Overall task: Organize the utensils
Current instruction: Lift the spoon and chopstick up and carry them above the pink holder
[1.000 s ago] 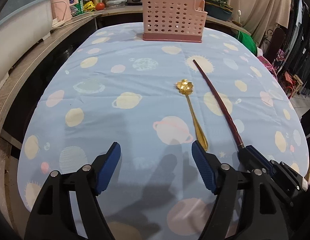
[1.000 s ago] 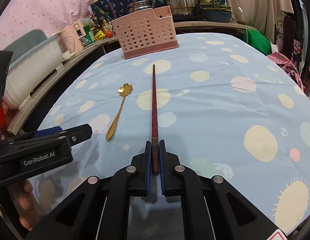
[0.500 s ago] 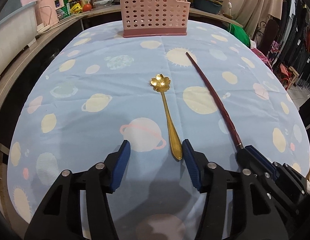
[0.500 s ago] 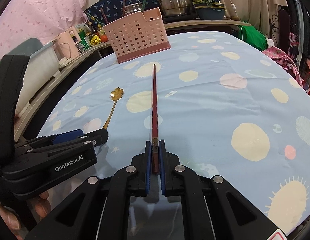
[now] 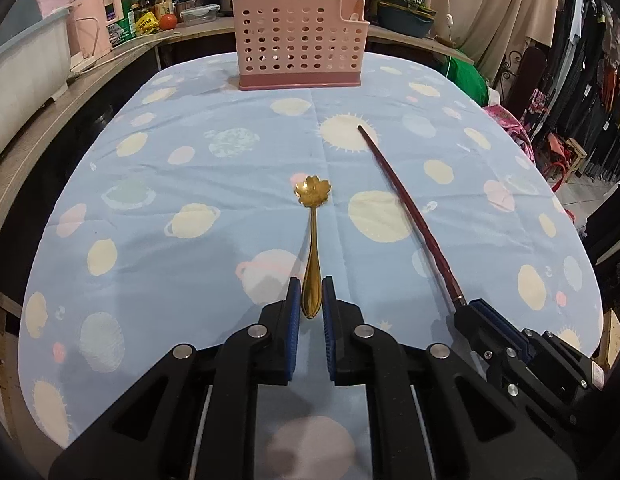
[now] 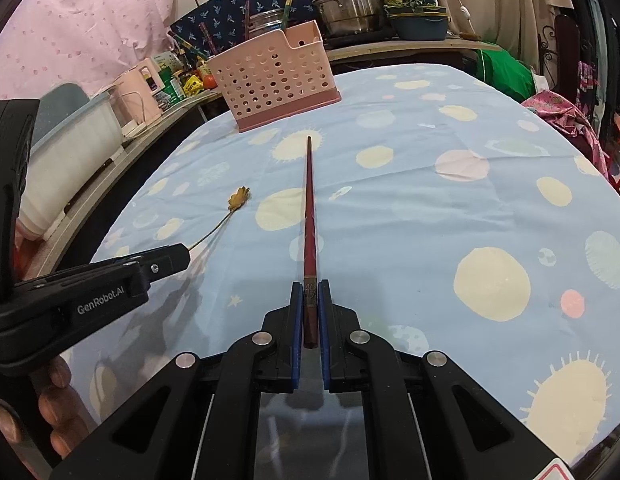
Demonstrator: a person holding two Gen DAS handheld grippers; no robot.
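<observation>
Table [image 5: 158,208] under a pale blue cloth printed with planets and suns; it fills most of both views. Shelf along the far and left edges is crowded with pots, bottles, a pale tub.

Pink perforated utensil caddy [image 5: 300,58] stands upright at the far end of the table, near the middle of that edge, well apart from both utensils. What it holds inside cannot be made out.

Right tool [image 6: 308,312]: black arms, blue pads, jaws together and clamped on the thick end of a dark red chopstick [image 6: 310,208]. The chopstick points straight away towards the caddy, its thin tip over a yellow sun print short of the caddy's base. Whether the tip touches the cloth I cannot tell.

Left tool [image 5: 311,300]: jaws have just been closing, and the handle end of the gold spoon [image 5: 312,240] is now between the blue pads, which press on it from either side. Spoon lies along the middle of the cloth, flower-shaped bowl at the far end, pointing towards the caddy. In the right wrist view the bowl looks to sit on the cloth.

Spoon and chopstick lie near each other, not touching; spoon to the left.

Fingers of a hand [image 6: 56,376] wrap the left tool's grip, low left in the right wrist view.
</observation>
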